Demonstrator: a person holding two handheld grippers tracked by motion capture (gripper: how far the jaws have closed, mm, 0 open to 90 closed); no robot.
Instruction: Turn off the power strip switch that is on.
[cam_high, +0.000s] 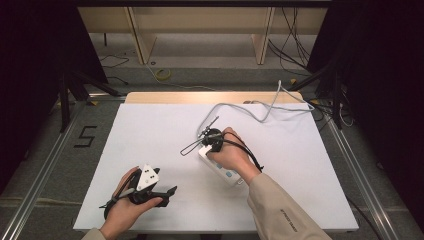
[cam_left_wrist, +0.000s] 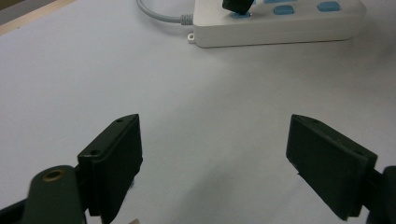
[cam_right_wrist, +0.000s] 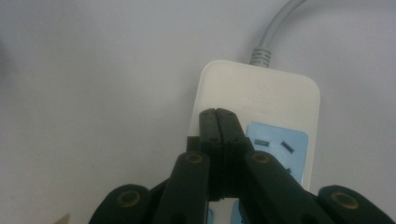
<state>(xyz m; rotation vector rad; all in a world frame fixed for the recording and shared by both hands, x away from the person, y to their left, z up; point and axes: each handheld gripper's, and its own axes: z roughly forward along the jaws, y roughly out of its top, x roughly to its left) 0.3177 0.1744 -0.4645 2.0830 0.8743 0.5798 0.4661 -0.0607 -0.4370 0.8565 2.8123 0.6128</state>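
Note:
A white power strip (cam_high: 229, 174) with blue socket faces lies on the white table (cam_high: 150, 130), mostly under the person's right hand. Its grey cable (cam_high: 260, 112) curls off to the table's far edge. My right gripper (cam_high: 206, 144) is shut, and nothing shows between its jaws. Its closed tips (cam_right_wrist: 217, 114) sit over the cable end of the strip (cam_right_wrist: 280, 102), beside the first blue socket (cam_right_wrist: 278, 144). At the near left, my left gripper (cam_high: 169, 196) is open and empty. Its jaws (cam_left_wrist: 212, 163) point across bare table towards the strip (cam_left_wrist: 280, 23), well short of it.
A thin dark wire (cam_high: 192, 145) loops on the table just left of the strip. The table's far wooden edge (cam_high: 200, 96) borders a floor strewn with cables and stand legs. Bare white surface lies between the two hands and to the far left.

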